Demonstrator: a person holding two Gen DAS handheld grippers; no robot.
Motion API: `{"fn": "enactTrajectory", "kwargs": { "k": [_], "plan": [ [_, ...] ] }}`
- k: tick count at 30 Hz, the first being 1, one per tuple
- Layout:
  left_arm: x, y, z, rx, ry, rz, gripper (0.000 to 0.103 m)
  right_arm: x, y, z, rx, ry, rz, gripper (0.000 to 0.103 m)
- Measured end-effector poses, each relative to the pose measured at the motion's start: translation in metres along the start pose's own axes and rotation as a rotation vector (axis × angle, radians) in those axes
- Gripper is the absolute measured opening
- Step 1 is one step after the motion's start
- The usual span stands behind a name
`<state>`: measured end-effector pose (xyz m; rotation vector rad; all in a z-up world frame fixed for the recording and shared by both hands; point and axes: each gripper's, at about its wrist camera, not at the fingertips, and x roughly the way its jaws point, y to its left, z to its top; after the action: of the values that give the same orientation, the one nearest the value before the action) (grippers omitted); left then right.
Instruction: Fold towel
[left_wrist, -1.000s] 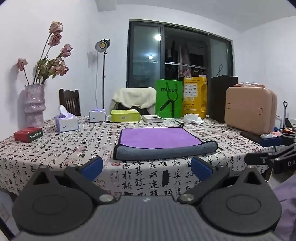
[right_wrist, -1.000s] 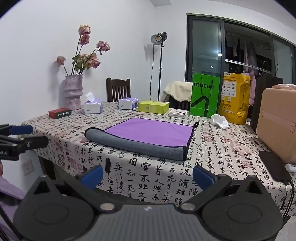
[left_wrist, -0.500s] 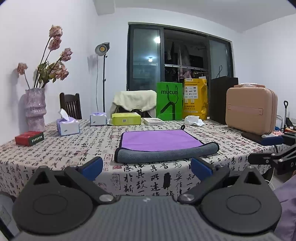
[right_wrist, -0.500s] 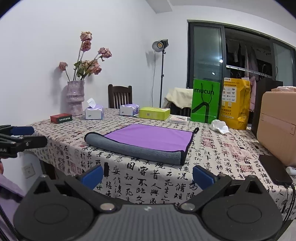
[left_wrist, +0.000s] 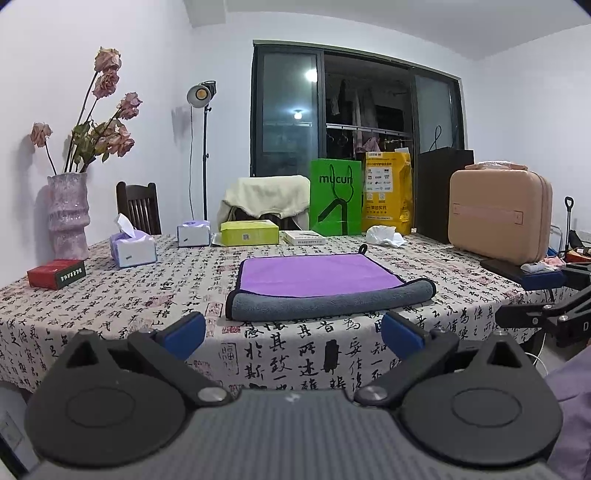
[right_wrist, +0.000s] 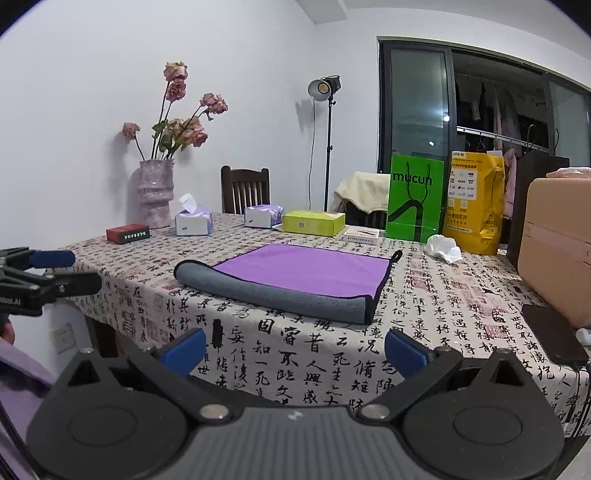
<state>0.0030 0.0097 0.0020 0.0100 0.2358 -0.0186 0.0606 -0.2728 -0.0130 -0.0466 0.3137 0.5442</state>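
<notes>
- A white-walled room with a dark glass door at the upper right of both frames; a lamp on a stand (left_wrist: 201, 96) rises in the upper middle, and a chair (right_wrist: 245, 188) stands behind the desk.
- The desk (left_wrist: 122, 295) fills the middle band of each frame, covered by a cloth printed with black characters.
- At the right edge sits a tan case (left_wrist: 498, 212); at the left, a vase of dried roses (left_wrist: 68, 214). Tissue boxes, a green bag and a yellow bag line the far side.
- The towel (left_wrist: 321, 278) lies flat at centre frame, purple side up, its near edge rolled over to show grey. Its long axis runs left to right across both frames, and a small loop sits at its far right corner.
- The left gripper (left_wrist: 293, 330) fills the bottom of its frame, fingers spread wide and holding nothing. The towel lies straight ahead, apart from the fingers, beyond the desk's near edge.
- The right gripper (right_wrist: 293, 347) is likewise spread and empty; the towel lies ahead, its near right corner almost straight ahead.
- Neither seems clearly nearer; each would likely take the rolled edge's corner on its own side.
</notes>
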Motion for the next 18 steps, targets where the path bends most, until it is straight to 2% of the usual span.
{"fn": "enactTrajectory", "kwargs": {
  "k": [18],
  "plan": [
    [-0.0007,-0.0013,-0.0005,0.01,0.001,0.003,0.103,-0.0021,-0.0054,-0.003,0.002,0.007,-0.028,0.103]
  ]
}}
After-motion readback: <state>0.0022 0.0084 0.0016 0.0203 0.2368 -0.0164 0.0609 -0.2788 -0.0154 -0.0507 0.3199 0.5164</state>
